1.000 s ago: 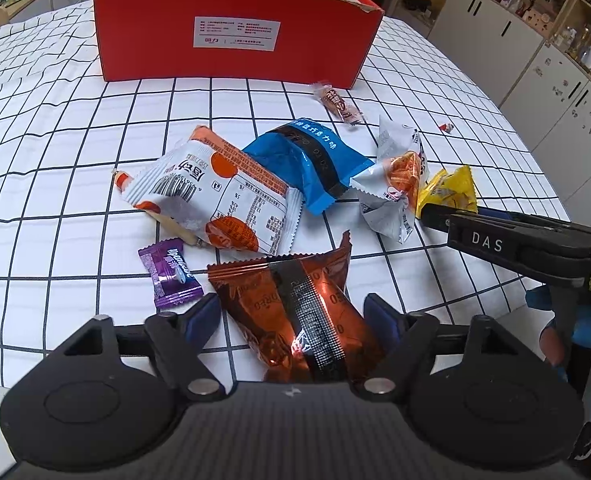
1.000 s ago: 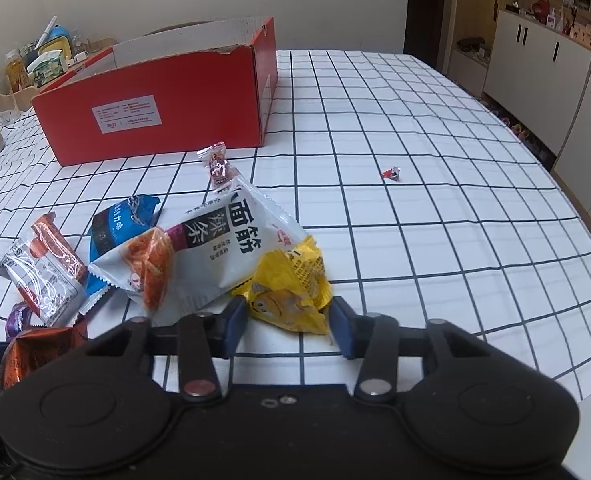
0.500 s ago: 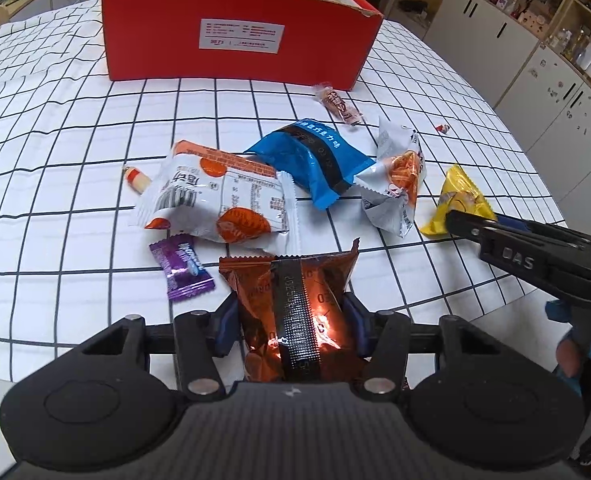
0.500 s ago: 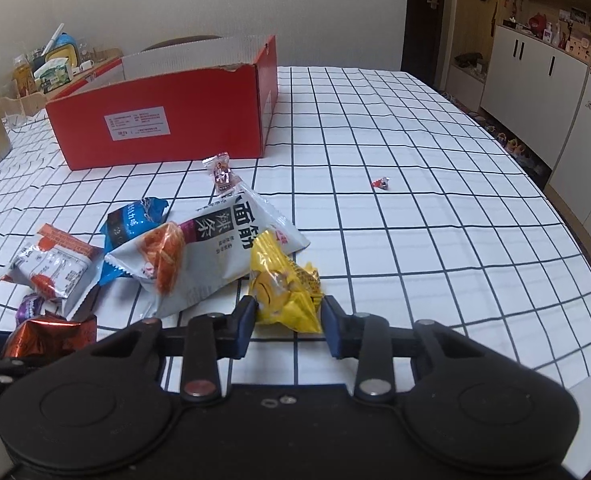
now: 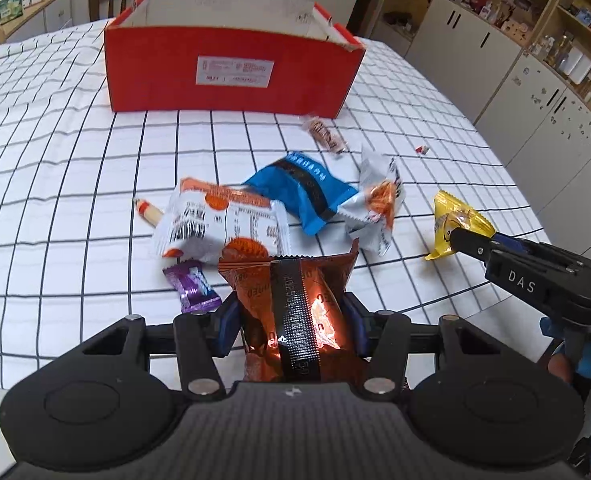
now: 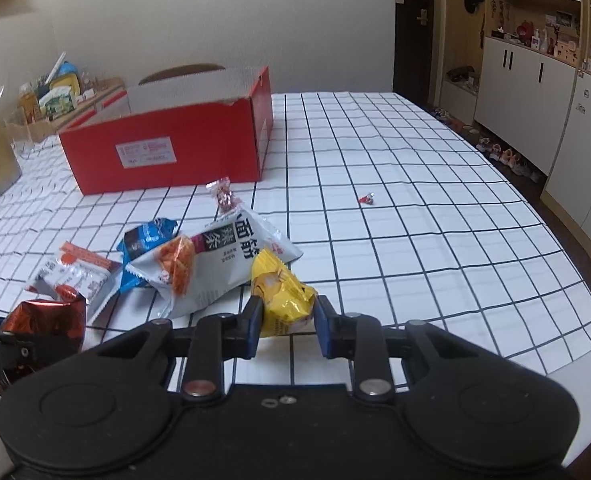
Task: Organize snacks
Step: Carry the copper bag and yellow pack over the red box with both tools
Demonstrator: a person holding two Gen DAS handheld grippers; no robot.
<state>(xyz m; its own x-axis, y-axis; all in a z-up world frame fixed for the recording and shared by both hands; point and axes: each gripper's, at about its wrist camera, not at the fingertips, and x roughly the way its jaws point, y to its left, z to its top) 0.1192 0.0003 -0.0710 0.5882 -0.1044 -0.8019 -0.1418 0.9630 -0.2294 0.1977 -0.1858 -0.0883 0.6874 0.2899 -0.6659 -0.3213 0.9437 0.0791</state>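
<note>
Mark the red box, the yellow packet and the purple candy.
red box (image 5: 231,76): left wrist view, front wall by the white label.
yellow packet (image 6: 283,296): right wrist view, middle of wrapper.
purple candy (image 5: 193,286): left wrist view, centre of wrapper.

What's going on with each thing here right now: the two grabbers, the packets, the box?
left gripper: shut on orange foil packet, lifted.
right gripper: jaws just closing, shut on yellow packet.
red box: open-topped, upright on the table.
blue packet: lying flat, partly under white packets.
purple candy: loose on the cloth.
</note>
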